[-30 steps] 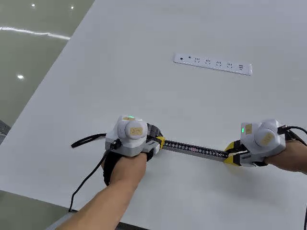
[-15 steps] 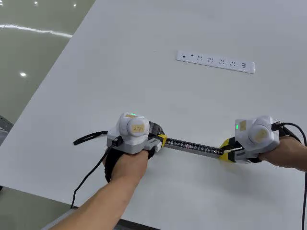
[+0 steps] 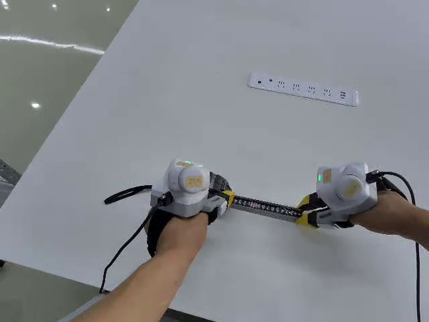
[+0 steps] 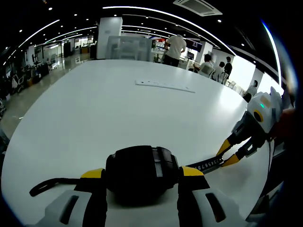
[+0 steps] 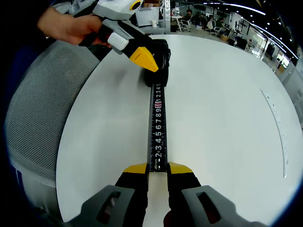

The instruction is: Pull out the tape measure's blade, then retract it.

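Yellow-tipped fingers (image 5: pixel 137 169) of my right gripper (image 5: pixel 157 166) are pinched together on the free end of the black steel blade (image 5: pixel 157 127) with white numerals. My left gripper (image 4: pixel 142 174) is clamped around the black, rounded plastic tape measure case (image 4: pixel 139 161), which sits on the white workbench (image 3: pixel 201 100) near its front edge. A short length of blade spans the gap between the two grippers, lying low along the surface. By my reading, the pull-out is under way or done, and the retraction is left: the blade has yet to run back into the case. A black wrist strap (image 3: pixel 124 194) trails left from the case. The bench's front edge runs just beneath my wrists. Open top stretches ahead to a white power strip (image 3: pixel 303 89), well apart, leaving free room along the blade's line.
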Motion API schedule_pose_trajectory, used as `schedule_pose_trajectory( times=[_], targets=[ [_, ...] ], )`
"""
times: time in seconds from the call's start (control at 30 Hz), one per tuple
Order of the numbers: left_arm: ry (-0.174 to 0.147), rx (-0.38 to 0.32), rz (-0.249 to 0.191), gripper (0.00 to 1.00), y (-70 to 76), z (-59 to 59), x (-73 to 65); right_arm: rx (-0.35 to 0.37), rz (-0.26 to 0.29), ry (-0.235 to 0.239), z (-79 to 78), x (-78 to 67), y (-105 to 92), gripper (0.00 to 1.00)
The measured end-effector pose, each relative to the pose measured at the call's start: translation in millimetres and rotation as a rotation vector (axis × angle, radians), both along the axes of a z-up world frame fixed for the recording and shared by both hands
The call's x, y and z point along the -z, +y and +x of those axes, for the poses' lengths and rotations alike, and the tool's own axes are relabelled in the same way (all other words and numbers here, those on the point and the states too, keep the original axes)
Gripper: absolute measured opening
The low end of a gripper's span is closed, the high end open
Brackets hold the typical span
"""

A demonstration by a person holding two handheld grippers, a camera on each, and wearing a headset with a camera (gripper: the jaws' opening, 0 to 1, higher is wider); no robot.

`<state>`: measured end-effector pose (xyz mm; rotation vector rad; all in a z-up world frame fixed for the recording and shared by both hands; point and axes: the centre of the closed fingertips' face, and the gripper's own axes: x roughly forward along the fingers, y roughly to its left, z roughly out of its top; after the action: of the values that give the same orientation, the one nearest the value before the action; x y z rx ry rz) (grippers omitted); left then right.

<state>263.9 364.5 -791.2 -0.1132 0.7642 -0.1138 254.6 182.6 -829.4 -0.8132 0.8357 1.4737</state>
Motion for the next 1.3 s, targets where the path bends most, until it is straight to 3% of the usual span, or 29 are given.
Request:
schedule_pose_trajectory(
  times=[1.3],
  targets=[
    [0.0, 0.009, -0.013, 0.56, 0.2, 0.0, -0.1, -0.038, 0.042, 0.014, -0.9, -4.5, 57.0, 0.11]
  ],
)
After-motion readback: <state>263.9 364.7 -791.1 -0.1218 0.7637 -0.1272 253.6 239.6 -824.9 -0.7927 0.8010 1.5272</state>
